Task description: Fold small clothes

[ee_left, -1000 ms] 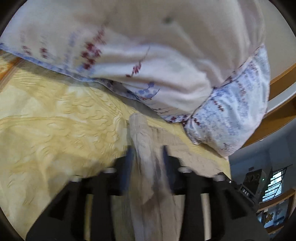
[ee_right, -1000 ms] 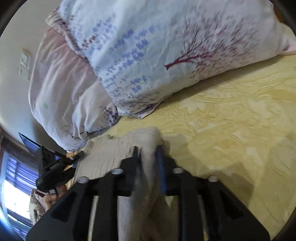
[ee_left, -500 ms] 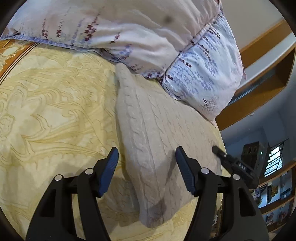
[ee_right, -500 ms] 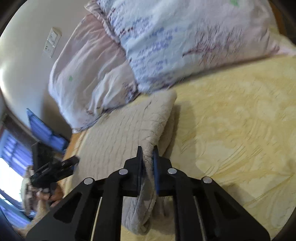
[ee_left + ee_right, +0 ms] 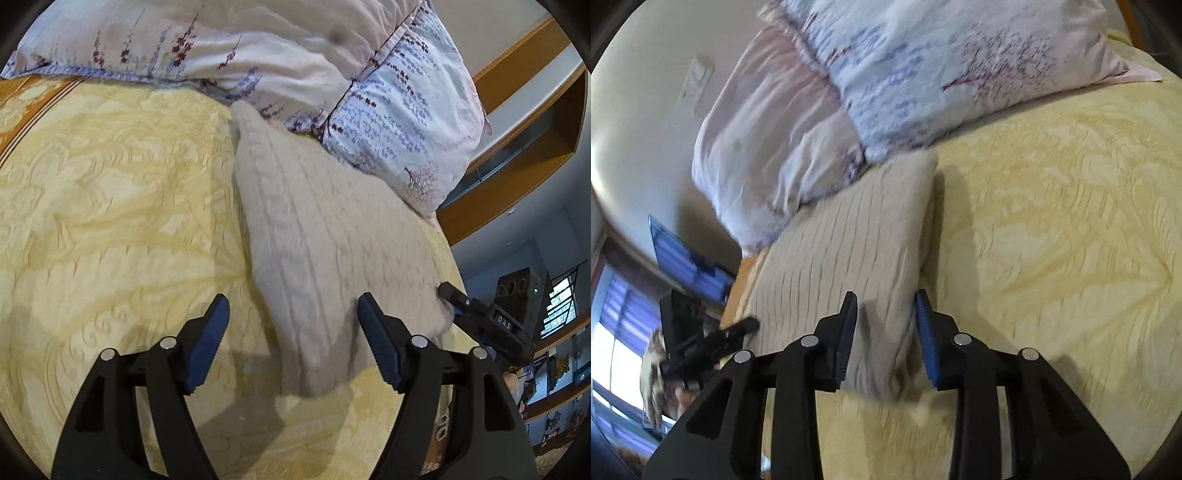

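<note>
Beige knit sweater (image 5: 317, 236) lies on my bed (image 5: 110, 221); left claw (image 5: 291, 332) just spread wide, right claw (image 5: 886, 332) just loosened around its edge.

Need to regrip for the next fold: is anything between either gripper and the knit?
Nothing visible. The knit lies on the bedspread straight ahead of the left gripper, whose jaws have just been opening. Its near corner sits between the right gripper jaws, also just opening.
</note>
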`<state>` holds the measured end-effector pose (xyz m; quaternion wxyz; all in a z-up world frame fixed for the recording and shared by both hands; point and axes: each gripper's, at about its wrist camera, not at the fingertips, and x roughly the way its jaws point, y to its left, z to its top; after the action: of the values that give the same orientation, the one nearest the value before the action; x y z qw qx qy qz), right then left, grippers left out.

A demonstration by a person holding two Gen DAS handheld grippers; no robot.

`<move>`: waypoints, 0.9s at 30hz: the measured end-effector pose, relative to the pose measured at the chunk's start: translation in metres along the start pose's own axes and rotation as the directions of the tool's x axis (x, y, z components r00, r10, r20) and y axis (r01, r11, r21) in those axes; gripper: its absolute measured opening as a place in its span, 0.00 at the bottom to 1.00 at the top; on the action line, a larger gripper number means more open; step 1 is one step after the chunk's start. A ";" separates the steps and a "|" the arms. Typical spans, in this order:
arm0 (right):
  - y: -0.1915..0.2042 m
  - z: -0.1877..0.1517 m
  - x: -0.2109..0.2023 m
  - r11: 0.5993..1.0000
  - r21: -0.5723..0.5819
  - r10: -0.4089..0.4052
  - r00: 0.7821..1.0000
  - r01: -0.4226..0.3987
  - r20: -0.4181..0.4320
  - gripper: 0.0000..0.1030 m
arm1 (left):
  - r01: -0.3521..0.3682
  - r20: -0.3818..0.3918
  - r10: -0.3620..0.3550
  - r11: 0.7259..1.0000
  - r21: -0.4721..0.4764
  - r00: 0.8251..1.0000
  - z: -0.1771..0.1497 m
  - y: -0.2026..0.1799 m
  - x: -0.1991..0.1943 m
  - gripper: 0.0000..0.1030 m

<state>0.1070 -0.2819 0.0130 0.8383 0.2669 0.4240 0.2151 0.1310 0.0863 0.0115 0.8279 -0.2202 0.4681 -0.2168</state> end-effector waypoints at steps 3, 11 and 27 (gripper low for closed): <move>0.001 -0.008 0.004 0.997 -0.027 -0.067 0.998 0.067 0.011 0.12 | -0.001 0.002 0.001 1.000 -0.004 1.000 -0.006 0.002 0.001 0.63; 0.014 -0.014 0.003 0.974 -0.098 -0.197 0.976 0.205 0.091 0.32 | -0.092 0.077 0.087 0.994 0.060 0.993 -0.019 -0.004 -0.011 0.69; 0.060 -0.065 -0.012 0.846 -0.222 -0.430 0.867 0.484 0.253 0.96 | -0.446 0.211 0.410 0.879 0.168 0.888 -0.070 -0.045 -0.028 0.98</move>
<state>0.0385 -0.2259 0.0249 0.9314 0.0569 0.3575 0.0388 0.0500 0.0541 0.0238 0.9105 -0.0391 0.4076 -0.0573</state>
